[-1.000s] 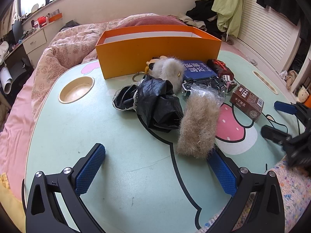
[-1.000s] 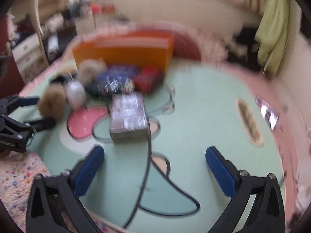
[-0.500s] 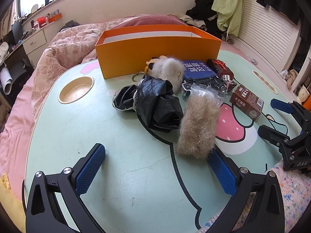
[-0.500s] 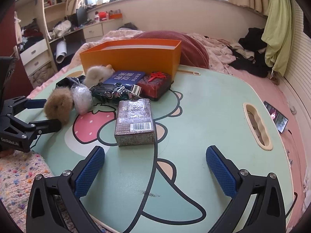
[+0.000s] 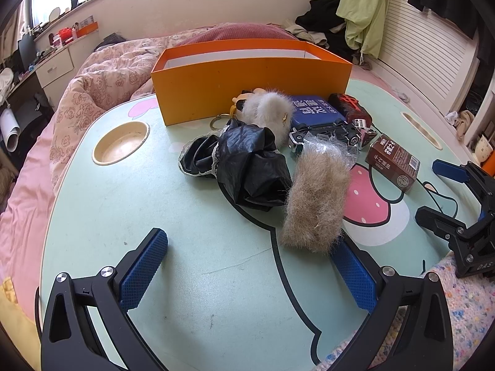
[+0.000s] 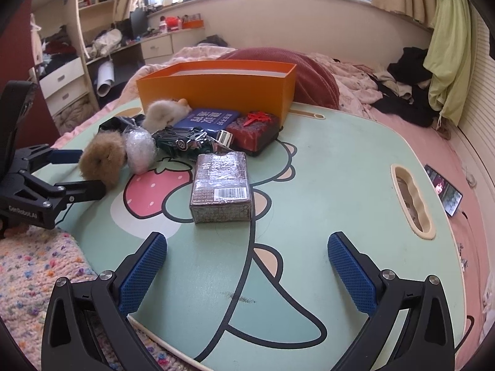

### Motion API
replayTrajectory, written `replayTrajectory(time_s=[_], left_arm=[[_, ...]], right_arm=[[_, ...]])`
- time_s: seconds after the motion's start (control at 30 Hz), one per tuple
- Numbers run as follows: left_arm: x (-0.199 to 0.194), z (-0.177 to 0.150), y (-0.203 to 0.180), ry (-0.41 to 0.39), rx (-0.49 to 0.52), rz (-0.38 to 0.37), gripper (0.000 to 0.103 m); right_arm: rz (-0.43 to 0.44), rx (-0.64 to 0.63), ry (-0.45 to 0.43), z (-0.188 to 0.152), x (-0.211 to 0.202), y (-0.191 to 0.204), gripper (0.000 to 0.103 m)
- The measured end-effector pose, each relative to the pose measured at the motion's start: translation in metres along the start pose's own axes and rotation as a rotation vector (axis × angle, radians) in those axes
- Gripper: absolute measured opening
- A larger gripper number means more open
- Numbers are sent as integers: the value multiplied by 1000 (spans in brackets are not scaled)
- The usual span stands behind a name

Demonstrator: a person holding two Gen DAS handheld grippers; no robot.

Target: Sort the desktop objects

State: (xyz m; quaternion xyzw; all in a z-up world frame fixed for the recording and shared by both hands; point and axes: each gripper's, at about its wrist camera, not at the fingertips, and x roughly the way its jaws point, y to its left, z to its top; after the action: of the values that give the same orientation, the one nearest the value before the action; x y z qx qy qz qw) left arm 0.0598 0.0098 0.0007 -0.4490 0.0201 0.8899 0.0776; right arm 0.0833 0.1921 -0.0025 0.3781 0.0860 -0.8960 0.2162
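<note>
The left gripper (image 5: pixel 247 266) stands with its jaws spread wide and nothing between them, low over the mint-green table (image 5: pixel 191 278); its right pad (image 5: pixel 352 278) sits just beside the near end of the brown fur piece (image 5: pixel 315 198), and contact cannot be told. The right gripper (image 6: pixel 247 269) is likewise released and empty, its jaws wide apart above the table's cartoon print, with the brown carton (image 6: pixel 220 187) lying just ahead of it. Beyond the fur piece lie a crumpled black plastic bag (image 5: pixel 250 167), a clear plastic wad (image 5: pixel 328 145), a toy car (image 5: pixel 324 131), a white fur piece (image 5: pixel 269 111), a blue booklet (image 5: pixel 315 109) and a dark red box (image 5: pixel 349 108), clustered together. The orange box (image 5: pixel 247 83) stands open at the table's far edge, directly behind the cluster.
</note>
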Motion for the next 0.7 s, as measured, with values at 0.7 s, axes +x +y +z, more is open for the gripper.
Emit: replayTrajectory(time_s=[0.7], left_arm=[[1,1,1,4,-1,-7,103]], right_arm=[[-17,80,-45,16,-13,-3,102]])
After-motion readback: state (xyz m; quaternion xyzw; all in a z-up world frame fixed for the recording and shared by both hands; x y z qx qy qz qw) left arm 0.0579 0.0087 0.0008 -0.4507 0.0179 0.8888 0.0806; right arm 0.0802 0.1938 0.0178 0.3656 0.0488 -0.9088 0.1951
